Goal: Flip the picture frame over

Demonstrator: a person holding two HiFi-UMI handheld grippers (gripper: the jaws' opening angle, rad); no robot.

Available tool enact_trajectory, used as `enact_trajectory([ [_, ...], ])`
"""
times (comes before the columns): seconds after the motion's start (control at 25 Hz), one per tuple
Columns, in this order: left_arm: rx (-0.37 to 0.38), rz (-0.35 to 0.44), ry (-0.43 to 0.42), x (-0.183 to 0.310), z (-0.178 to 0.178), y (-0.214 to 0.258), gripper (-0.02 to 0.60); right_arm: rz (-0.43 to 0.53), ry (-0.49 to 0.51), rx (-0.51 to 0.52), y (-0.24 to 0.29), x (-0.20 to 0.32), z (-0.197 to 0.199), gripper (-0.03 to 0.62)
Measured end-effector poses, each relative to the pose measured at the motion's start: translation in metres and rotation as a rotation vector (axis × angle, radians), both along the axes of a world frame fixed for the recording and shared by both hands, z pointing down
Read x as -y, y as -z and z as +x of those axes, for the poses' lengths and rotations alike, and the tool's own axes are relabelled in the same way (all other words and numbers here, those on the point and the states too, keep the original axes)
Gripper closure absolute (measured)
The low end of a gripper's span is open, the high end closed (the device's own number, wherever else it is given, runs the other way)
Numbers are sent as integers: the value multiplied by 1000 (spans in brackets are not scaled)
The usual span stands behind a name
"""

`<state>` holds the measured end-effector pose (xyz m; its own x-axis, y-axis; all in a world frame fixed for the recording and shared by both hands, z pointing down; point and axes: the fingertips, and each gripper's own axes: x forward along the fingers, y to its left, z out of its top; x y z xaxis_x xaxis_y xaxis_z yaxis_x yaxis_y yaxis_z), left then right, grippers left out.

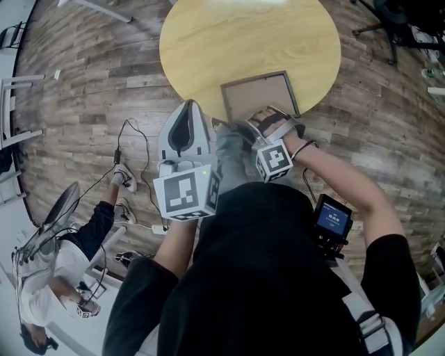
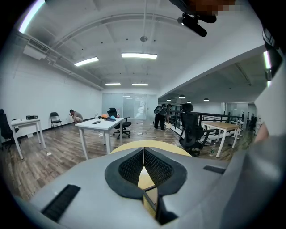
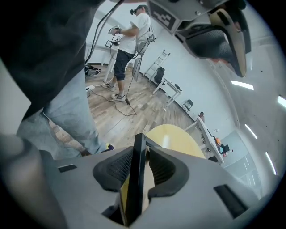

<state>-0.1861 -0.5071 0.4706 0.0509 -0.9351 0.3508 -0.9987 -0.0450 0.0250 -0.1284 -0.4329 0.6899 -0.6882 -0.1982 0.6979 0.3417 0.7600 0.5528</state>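
A brown picture frame (image 1: 259, 96) lies flat at the near edge of the round wooden table (image 1: 243, 35). My right gripper (image 1: 256, 124) reaches onto the frame's near edge. In the right gripper view the frame's dark edge (image 3: 136, 179) stands upright between the two black pads, and the right gripper (image 3: 139, 165) is shut on it. My left gripper (image 1: 189, 104) hangs just off the table's near left edge, beside the frame, holding nothing. In the left gripper view the left gripper (image 2: 144, 154) has its tips together, with a corner of the frame (image 2: 152, 197) showing below them.
A person with a headset (image 1: 62, 278) stands on the wood floor at lower left, with cables (image 1: 132, 139) running between us. An office chair (image 1: 389, 21) is beyond the table at top right. A white table (image 2: 100, 125) and black chairs (image 2: 192, 129) stand farther off.
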Motion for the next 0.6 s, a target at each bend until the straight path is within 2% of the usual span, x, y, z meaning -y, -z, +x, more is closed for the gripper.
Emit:
enact_trajectory([
  [0.12, 6, 14, -10, 4, 1, 6, 558, -14, -2, 54, 29, 9, -10, 505],
  [0.32, 0, 41, 3, 9, -4, 22, 558, -120, -41, 102, 67, 27, -21, 510],
  [0.6, 6, 79, 19, 9, -10, 38, 558, -379, -218, 290, 130, 62, -28, 510],
])
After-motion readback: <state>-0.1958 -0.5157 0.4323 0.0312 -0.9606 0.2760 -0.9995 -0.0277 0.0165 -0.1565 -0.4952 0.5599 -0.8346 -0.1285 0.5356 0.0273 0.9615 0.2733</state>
